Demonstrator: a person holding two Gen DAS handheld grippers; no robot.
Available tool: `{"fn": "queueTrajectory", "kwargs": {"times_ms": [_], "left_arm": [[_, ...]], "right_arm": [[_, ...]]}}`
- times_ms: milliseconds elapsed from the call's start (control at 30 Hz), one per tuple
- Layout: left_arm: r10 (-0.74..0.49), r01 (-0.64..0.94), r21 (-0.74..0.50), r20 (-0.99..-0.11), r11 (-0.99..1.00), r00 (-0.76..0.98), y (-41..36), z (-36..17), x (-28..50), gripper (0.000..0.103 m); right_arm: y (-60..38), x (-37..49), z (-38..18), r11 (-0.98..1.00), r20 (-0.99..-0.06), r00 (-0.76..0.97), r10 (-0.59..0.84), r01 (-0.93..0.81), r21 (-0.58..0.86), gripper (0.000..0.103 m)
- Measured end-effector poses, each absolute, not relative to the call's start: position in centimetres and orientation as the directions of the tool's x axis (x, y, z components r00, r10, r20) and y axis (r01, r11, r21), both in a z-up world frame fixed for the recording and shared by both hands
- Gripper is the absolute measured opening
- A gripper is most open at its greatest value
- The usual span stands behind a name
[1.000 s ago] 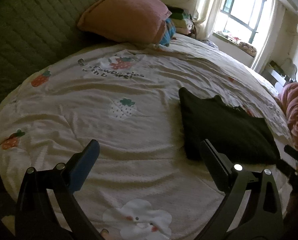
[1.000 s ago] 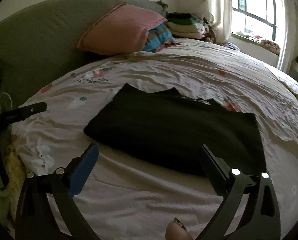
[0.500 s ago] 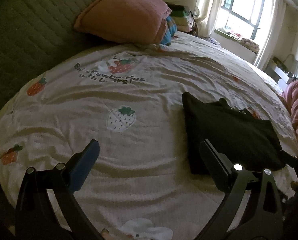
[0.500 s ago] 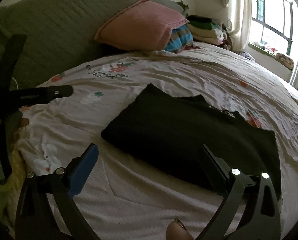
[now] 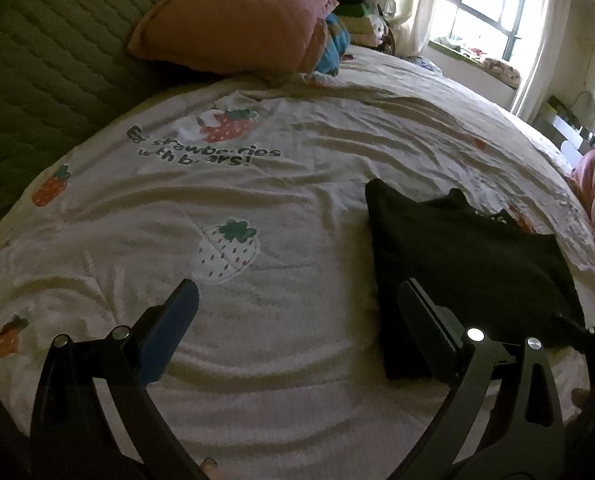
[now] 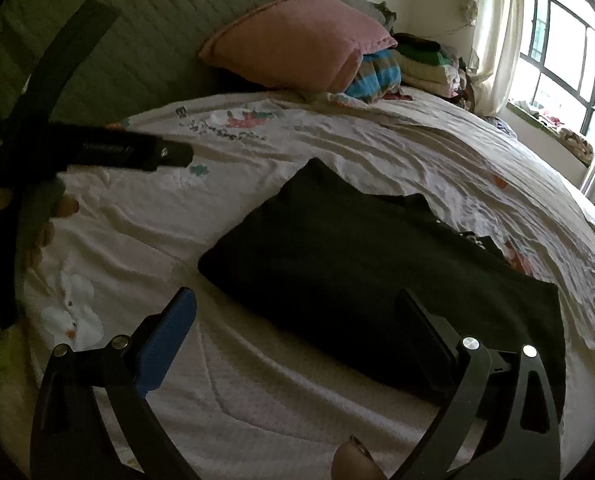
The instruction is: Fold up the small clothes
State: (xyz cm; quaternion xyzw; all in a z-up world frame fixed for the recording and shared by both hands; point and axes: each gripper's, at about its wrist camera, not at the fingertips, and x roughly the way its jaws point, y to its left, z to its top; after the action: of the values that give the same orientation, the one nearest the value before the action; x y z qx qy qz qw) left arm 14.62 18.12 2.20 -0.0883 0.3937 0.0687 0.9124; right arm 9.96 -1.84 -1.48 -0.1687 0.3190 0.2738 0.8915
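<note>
**Black garment sitting folded on the bed, both grippers wide open**

So the black garment is lying flat on the strawberry-print bedspread, roughly mid-bed, well short of the pink pillow. It looks already folded into a rectangle, with a bit of collar or print peeking out at the far edge.

Left gripper is spread open over bare bedspread, just left of the garment's near corner. Right gripper is open too, holding nothing, hanging over the garment's near edge.

Handling-wise I'd guess soft, light, floppy knit, so it'll sag and unfold if pinched at one spot. I'd grab the two near corners, pinching through all layers, one gripper each.
</note>
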Motion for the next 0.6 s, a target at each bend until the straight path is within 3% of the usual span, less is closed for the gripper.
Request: {"fn": "queueTrajectory", "kwargs": {"times_ms": [600], "left_arm": [[0.023, -0.142, -0.085, -0.782, 0.986, 0.623, 16.4, 0.2, 20.6, 0.093]], "right_arm": [[0.9, 11.2, -6.1, 0.721, -0.700, 0.665, 0.262, -0.617, -0.316, 0.098]]}}
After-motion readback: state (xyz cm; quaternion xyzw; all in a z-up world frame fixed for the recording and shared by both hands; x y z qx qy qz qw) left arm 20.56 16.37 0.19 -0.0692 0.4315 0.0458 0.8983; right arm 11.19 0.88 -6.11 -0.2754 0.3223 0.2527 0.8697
